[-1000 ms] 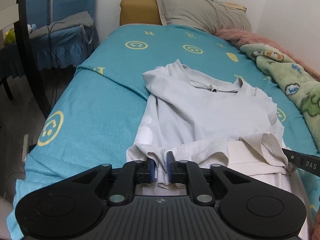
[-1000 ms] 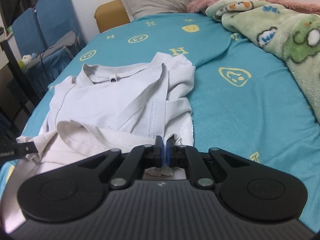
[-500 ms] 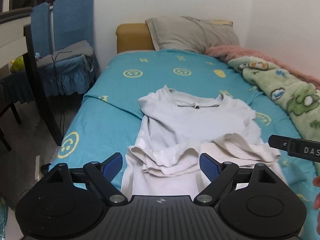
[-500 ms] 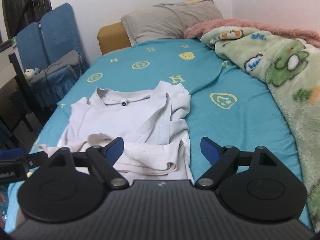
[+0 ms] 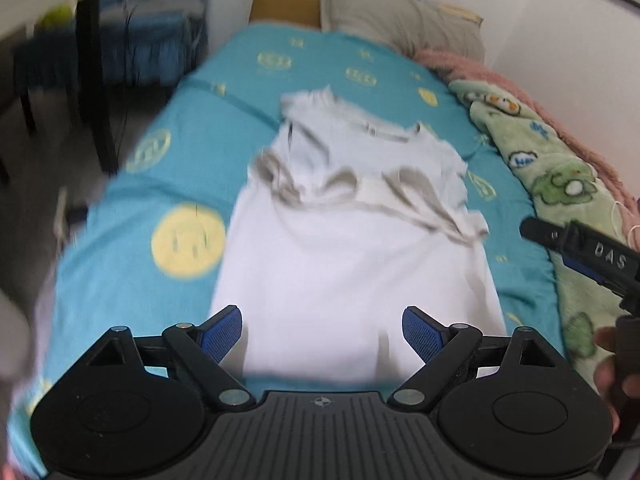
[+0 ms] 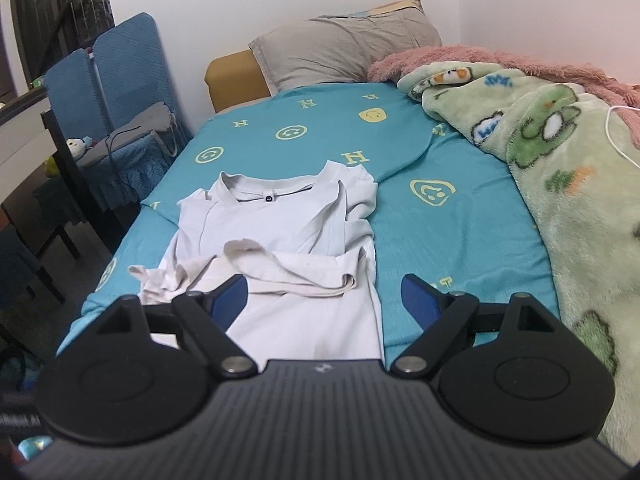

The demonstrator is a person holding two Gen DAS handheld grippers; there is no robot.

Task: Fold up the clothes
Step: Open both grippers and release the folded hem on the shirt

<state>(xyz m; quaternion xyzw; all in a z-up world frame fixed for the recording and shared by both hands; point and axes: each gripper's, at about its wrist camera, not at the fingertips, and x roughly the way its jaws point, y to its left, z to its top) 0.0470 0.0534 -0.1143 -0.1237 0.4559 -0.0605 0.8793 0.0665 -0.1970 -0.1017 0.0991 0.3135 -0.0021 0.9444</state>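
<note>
The pale shirt (image 6: 280, 240) lies on the bed (image 6: 440, 208), its long axis running straight away from both grippers, collar toward the pillow (image 6: 344, 52), hem doubled up across its middle. The left gripper (image 5: 322, 330) and the right gripper (image 6: 326, 298) hover level above the near edge, jaws spread wide, holding nothing. Neither looks clearly nearer. The left view is blurred.

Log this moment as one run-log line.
task: fold clothes | left gripper: jaws open, empty | right gripper: jaws open, empty | white shirt: on bed sheet, hem folded up
</note>
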